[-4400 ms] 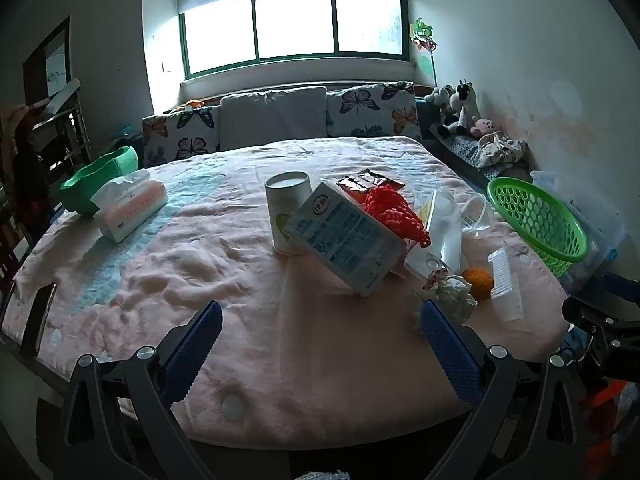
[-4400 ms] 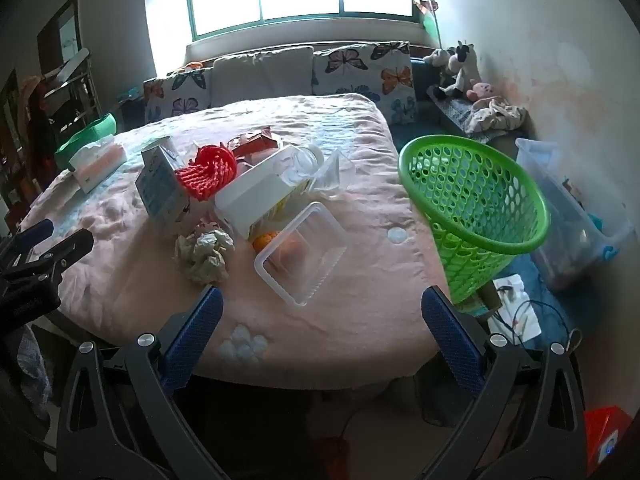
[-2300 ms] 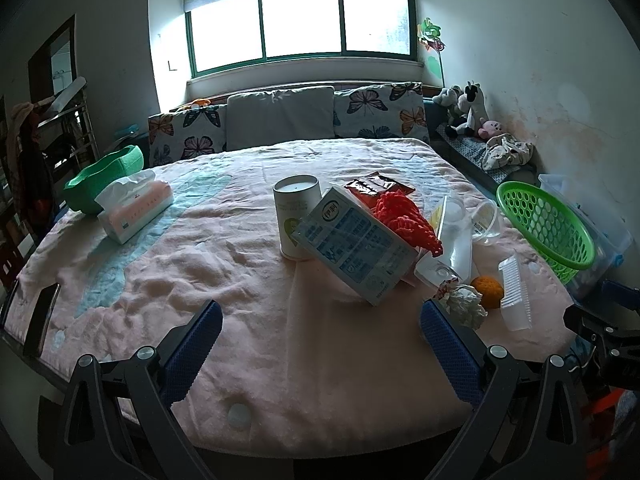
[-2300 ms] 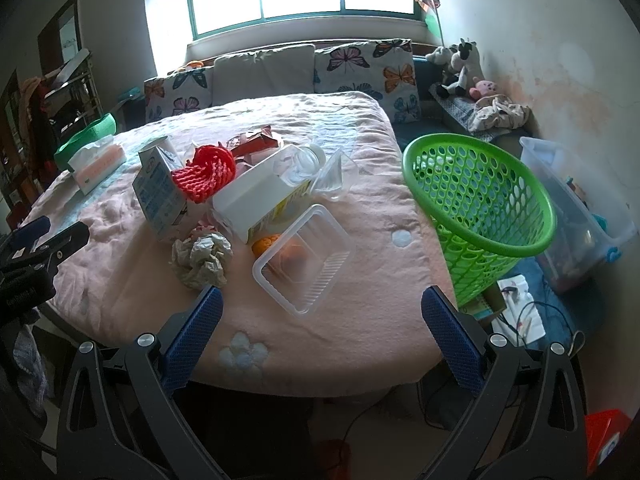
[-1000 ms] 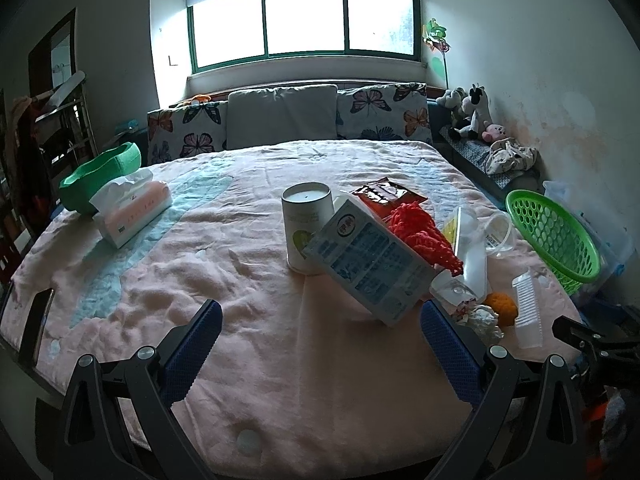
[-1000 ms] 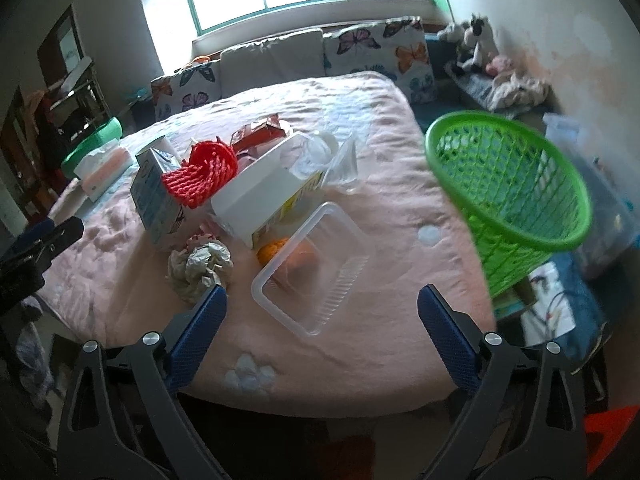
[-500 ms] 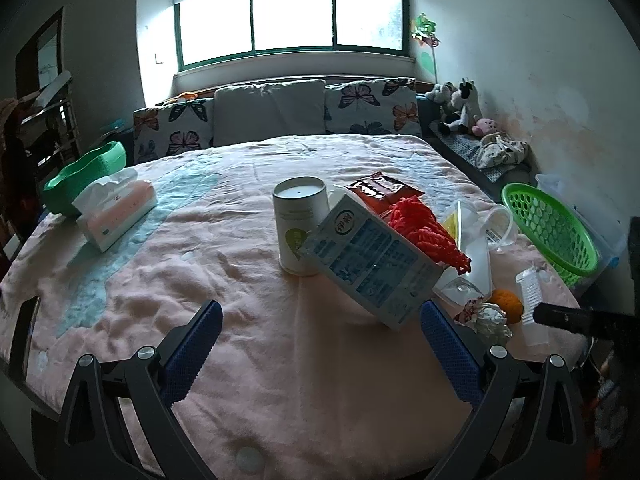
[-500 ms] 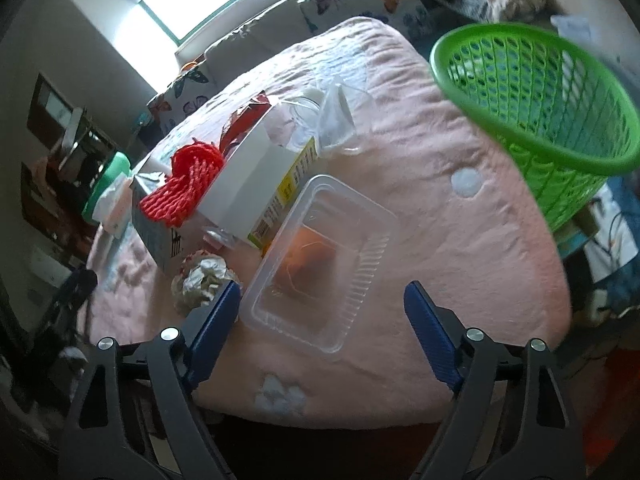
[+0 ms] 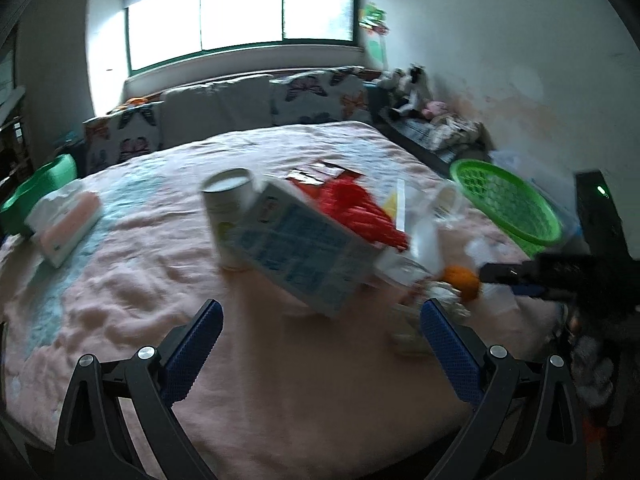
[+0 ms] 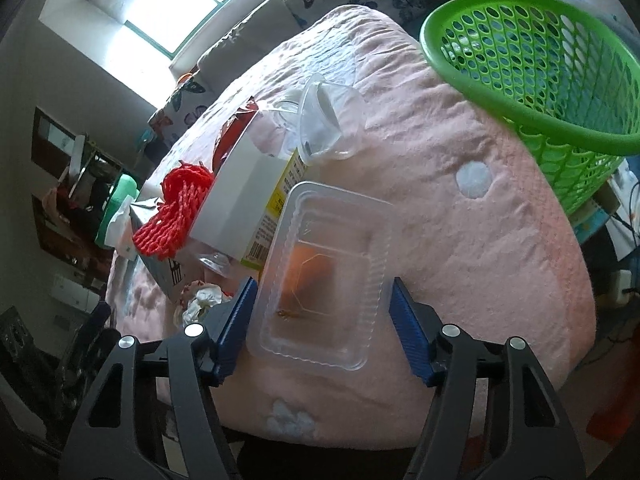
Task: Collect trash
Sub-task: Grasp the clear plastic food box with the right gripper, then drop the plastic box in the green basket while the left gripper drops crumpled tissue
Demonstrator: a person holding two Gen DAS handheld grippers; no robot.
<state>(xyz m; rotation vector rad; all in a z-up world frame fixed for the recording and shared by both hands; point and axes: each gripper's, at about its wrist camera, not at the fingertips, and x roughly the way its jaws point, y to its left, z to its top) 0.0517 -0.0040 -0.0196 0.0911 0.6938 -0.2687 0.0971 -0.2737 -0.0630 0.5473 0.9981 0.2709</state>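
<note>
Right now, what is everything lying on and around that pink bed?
Clear plastic tray: one, see-through, near edge, between the right pads.
Orange fruit: one, beside the tray.
Red net: one, on the pile.
Blue-printed carton: one, tilted, centre.
White box: one, yellow side, behind tray.
Clear cup: one, on its side.
White can: one, upright.
Crumpled paper: one, whitish.
Tissue pack: one, pink-white, far left.
Green basket: one, beside bed.
Left hand-held gripper: open, empty.
Right hand-held gripper: closing around tray.

One green basket (image 10: 532, 52), one clear tray (image 10: 324, 272), two cartons (image 9: 304, 256) (image 10: 244, 204).
</note>
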